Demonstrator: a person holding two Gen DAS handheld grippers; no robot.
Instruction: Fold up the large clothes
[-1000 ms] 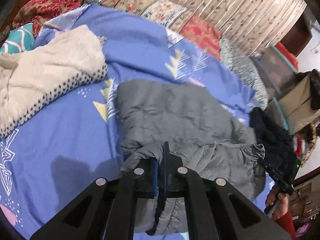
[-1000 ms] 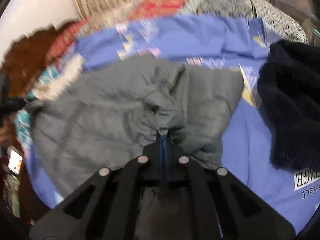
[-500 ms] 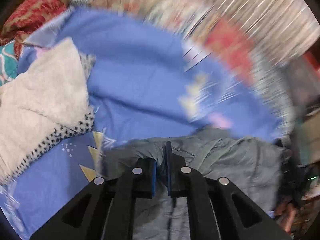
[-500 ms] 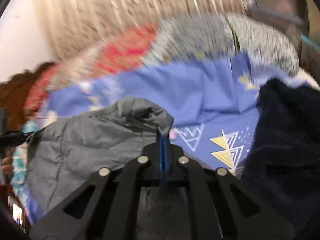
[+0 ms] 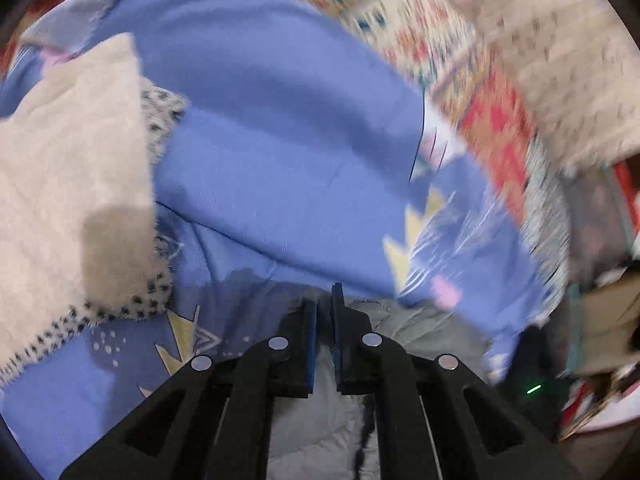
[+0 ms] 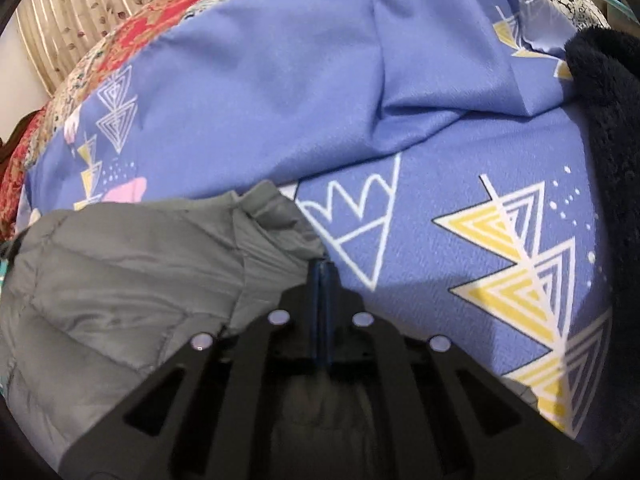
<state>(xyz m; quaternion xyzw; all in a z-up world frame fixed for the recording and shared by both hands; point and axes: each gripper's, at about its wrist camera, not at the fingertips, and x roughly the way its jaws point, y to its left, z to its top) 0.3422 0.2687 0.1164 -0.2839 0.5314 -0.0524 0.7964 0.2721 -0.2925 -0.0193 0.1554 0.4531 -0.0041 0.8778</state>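
Observation:
A grey padded jacket (image 6: 120,280) lies on a blue patterned bedsheet (image 6: 320,80). In the right wrist view my right gripper (image 6: 322,268) is shut on a bunched edge of the jacket, low over the sheet. In the left wrist view the jacket (image 5: 420,328) shows under and behind my left gripper (image 5: 325,300), whose jaws stand a narrow gap apart with grey cloth running between and below them. The left view is motion blurred.
A cream fleece blanket (image 5: 68,184) with a dotted border lies on the sheet at left. A dark fluffy garment (image 6: 608,140) lies at the right. Patterned red and beige bedding (image 5: 492,120) and a curtain (image 6: 60,12) run along the far side.
Both grippers have carried the jacket's edge forward and down over itself; more blue sheet now shows ahead, and the spread jacket is out of the middle of both views.

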